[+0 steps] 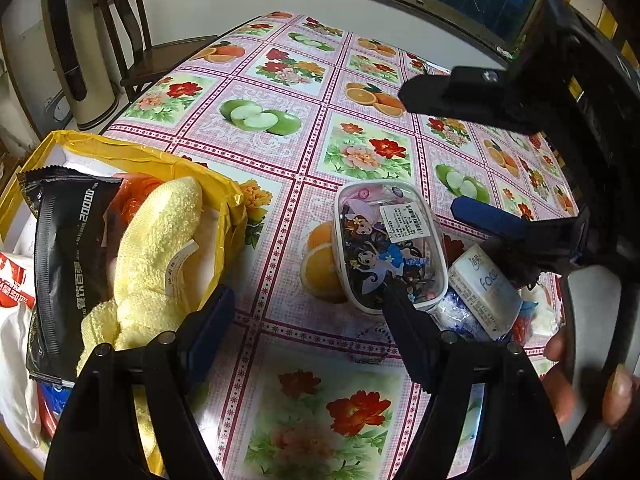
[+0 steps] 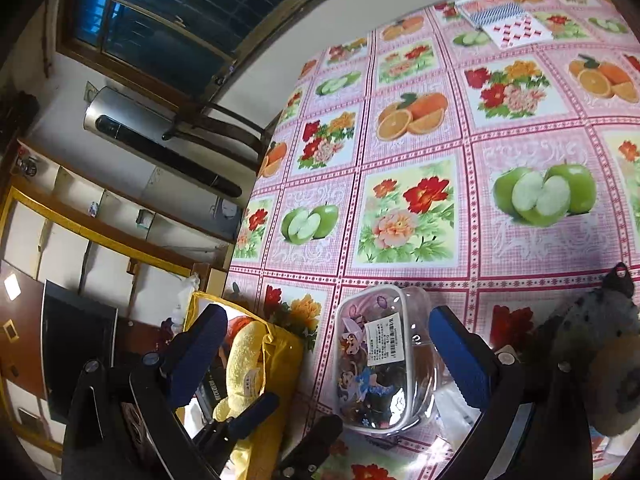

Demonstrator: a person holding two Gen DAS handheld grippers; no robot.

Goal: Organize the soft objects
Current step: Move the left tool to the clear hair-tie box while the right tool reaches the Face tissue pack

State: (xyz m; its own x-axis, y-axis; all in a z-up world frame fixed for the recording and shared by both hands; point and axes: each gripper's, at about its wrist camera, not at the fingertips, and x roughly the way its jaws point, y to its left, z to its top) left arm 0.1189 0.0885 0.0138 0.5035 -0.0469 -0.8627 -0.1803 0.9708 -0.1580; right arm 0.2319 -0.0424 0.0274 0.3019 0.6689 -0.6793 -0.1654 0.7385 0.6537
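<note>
Nearest the left wrist camera, the left gripper (image 1: 304,320) is held with its jaws spread wide and nothing between them, above the tablecloth (image 1: 280,152) between the yellow box (image 1: 168,160) and a loose pile of items. The right gripper (image 1: 432,152) is seen from the same view, likewise spread and empty, hovering over that pile; in its own view (image 2: 324,340) the clear pouch lies between its fingers but is not touched by them.

Inside the yellow box, a yellow towel (image 1: 156,248) is already laid, with a black packet (image 1: 68,264) just beside it, an orange item (image 1: 136,196) partly covered behind it, and a white bag with red print (image 1: 16,292) at the near edge. These are judged to be sorted.

Still on the table are the clear pouch (image 1: 388,248) with cartoon figures and a barcode label, a white tissue pack (image 1: 484,292) touching its right side, a blue-and-white item (image 1: 456,312) partly hidden beneath, and a grey plush toy (image 2: 600,328) further right. A small bead chain (image 1: 372,348) lies near the pouch. Playing cards (image 2: 504,24) are spread at the far end, well apart.

The task is judged to be roughly half done: several soft things are boxed, and the pile remains to be moved across. The pouch looks the likeliest next pick.
</note>
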